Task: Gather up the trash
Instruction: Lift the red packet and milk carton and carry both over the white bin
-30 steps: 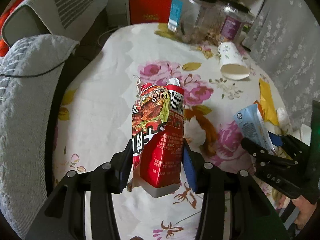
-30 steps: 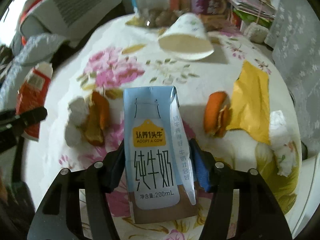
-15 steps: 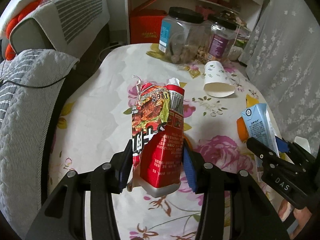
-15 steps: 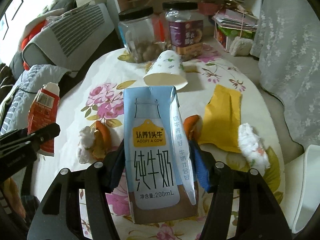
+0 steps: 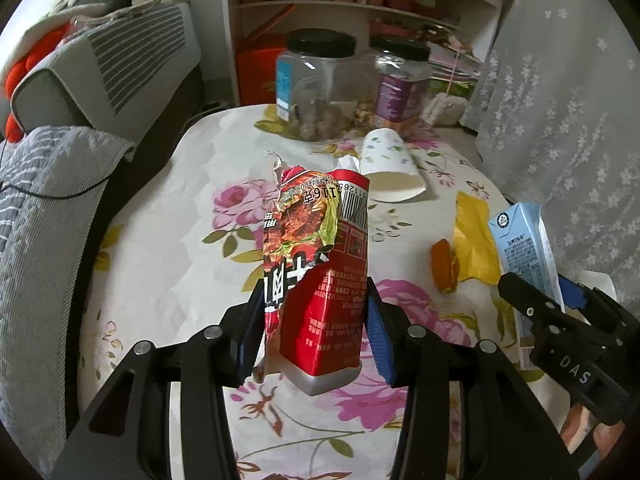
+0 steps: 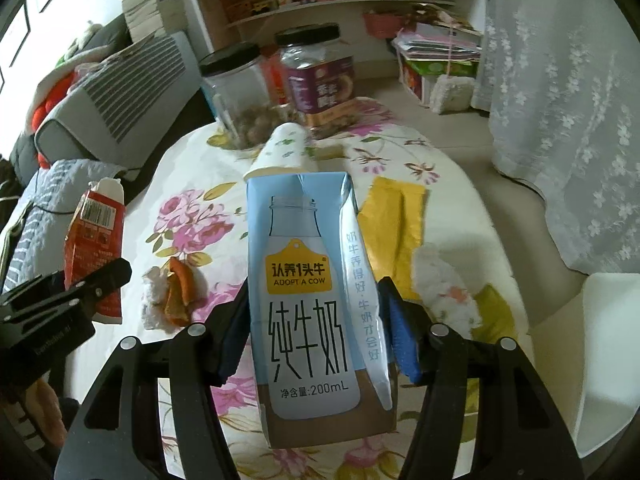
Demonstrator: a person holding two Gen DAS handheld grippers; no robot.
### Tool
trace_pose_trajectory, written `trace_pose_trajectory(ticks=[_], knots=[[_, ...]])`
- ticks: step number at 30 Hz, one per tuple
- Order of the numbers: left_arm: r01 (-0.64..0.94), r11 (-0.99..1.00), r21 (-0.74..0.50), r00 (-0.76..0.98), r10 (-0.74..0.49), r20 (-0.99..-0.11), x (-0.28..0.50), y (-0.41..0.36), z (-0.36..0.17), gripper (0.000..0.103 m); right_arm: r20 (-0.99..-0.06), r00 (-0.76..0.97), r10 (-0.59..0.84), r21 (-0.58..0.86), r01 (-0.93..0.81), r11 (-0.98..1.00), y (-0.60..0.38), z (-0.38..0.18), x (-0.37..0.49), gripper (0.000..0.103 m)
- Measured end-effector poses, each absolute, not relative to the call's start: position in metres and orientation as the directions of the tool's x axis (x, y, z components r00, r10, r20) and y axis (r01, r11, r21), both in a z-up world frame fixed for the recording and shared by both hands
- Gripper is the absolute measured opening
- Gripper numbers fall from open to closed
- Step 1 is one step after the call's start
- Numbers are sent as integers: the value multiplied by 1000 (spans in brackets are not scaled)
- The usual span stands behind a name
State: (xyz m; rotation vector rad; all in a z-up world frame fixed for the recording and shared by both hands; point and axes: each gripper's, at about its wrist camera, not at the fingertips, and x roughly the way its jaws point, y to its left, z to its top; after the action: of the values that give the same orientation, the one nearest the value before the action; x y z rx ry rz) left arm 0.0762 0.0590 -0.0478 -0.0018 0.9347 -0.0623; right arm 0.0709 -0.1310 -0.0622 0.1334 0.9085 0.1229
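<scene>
In the left view, the left gripper [image 5: 316,320] squeezes one torn red wrapper [image 5: 320,276], held up above the table [image 5: 168,264]. It looks light and crinkly, so low down is a good place to pinch. Two jars [image 5: 320,84] stand at the table's far end.

In the right view, the right gripper [image 6: 316,328] grips one blue milk carton [image 6: 316,304] above the table. It looks light and easy to squash. One paper cup [image 6: 282,148] lies behind it.

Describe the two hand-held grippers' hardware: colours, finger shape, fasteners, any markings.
Both look alike: the left hand-held gripper and the right hand-held gripper have matte black angular frames with slotted cut-outs, round silver screw heads on the finger arms, and blue pads on the inner faces of the fingers. In the left wrist view, the right unit's side carries white lettering "DAS". No cables or sleeves are visible.
</scene>
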Motion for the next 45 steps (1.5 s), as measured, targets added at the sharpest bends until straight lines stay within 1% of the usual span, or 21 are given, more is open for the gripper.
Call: trace_pose_trajectory(ticks=[12,45], knots=[[108,994,-11,628,-76,-774,66,19,-41,46,-765,632,122,174,20,985,-166,-55,59,58],[262,965,26,637,-152,-756,42,-67,-37,46,-752,659,14,188,194,963,-260,-47,20,58]])
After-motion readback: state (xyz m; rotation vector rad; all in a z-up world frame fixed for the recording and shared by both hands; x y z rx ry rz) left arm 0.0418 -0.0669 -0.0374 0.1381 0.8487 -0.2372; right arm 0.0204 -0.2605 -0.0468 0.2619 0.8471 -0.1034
